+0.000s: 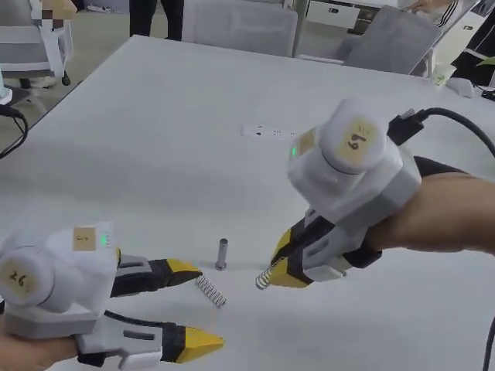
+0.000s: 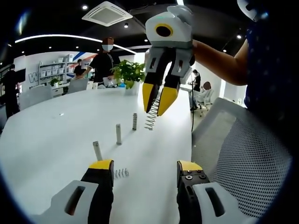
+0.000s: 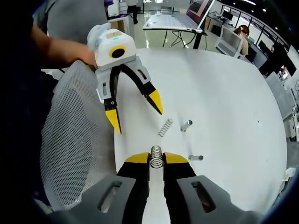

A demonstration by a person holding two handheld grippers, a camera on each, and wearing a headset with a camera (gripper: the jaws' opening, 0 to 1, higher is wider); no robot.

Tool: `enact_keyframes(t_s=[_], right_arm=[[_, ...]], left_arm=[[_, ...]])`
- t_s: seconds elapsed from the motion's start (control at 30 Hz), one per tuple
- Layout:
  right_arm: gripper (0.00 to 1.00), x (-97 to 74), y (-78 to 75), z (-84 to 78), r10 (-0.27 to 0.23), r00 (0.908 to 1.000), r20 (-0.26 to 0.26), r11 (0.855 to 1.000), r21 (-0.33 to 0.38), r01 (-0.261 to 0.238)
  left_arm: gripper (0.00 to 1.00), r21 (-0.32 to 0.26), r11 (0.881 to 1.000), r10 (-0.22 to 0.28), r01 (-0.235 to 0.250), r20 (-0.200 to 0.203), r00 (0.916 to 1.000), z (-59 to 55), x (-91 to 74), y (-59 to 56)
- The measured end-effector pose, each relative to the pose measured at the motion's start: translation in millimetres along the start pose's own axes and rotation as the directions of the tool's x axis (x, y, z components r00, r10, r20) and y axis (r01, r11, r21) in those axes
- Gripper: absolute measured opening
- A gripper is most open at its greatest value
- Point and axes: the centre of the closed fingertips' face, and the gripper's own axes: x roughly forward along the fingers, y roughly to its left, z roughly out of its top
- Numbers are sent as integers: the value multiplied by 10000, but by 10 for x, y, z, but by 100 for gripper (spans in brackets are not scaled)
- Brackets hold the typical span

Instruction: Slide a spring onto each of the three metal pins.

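Head view took in the white table (image 1: 193, 116), which ran away toward grey chairs (image 1: 390, 39) at its far edge, with all the work close to the near edge. The right gripper (image 1: 280, 272) hung above the table on the right side, its jaws closed on a spring (image 1: 267, 274) that stuck out from between the yellow tips and tilted down toward the surface. The left gripper (image 1: 193, 303) sat low at the near left corner with its jaws spread wide apart and nothing between them. Left gripper view had three metal pins (image 2: 118, 134) standing upright in a short row on the table; the farthest pin (image 2: 134, 121) looked ribbed, as though coiled, but it was too small to be sure. The gripped spring hung just beside that farthest pin and above the table. A loose spring (image 1: 210, 291) lay flat on the table near the closest pin (image 1: 223, 253), between the two grippers and apart from both.
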Motion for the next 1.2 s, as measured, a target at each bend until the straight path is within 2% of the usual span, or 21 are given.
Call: enact_keyframes(t_s=[0.23,0.6,0.87,1.2], right_arm=[[8,-53,-136,-69,-261,9996,-108,9996,99,262],[8,-143,-356,-125,-681,9973,-291,9973,246,688],[8,-165,-565,-200,-842,9935,-765,9960,221,861],[8,-73,-732,-231,-861,9865,-1395,9962,-30,865]], left_arm=[[59,-105,9996,259,-259,10,9997,-28,27,54],[73,-203,9963,842,-840,128,9964,-53,-24,176],[75,-203,9945,1033,-1029,177,9945,-55,-45,203],[76,-273,9931,1144,-1137,237,9932,-69,-58,207]])
